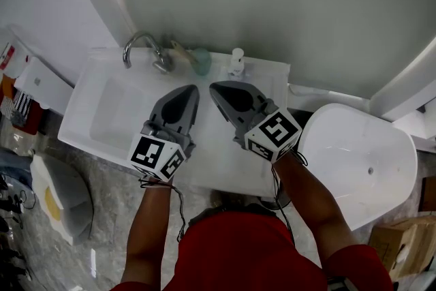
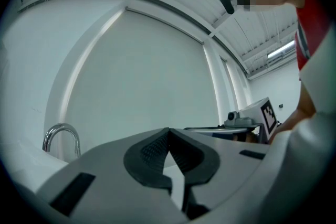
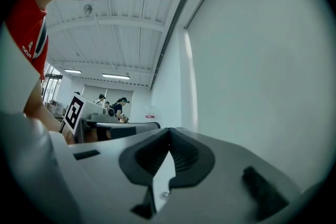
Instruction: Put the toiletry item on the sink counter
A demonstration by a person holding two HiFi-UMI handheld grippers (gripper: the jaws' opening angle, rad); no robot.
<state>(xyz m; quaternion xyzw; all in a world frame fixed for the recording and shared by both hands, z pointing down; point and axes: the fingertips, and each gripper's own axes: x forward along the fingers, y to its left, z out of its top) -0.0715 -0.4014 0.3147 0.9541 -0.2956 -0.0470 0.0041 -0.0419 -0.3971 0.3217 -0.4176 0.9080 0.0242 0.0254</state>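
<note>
On the white sink counter (image 1: 262,75), against the back wall, stand a small white pump bottle (image 1: 236,61), a teal item (image 1: 201,60) and a beige item (image 1: 180,51). My left gripper (image 1: 193,89) is held over the counter in front of the teal item, its jaws shut with nothing between them. My right gripper (image 1: 214,86) is beside it, just short of the pump bottle, also shut and empty. In the left gripper view the pads of the left gripper (image 2: 168,131) meet at the tip. The right gripper (image 3: 169,131) looks the same in its own view. Both point up at the wall.
A chrome faucet (image 1: 141,46) curves over the basin (image 1: 112,112) at the left and shows again as the faucet (image 2: 62,137) in the left gripper view. A white toilet (image 1: 361,160) stands right of the counter, a cardboard box (image 1: 402,242) beyond it. A grey and white object (image 1: 58,194) lies on the floor at the left.
</note>
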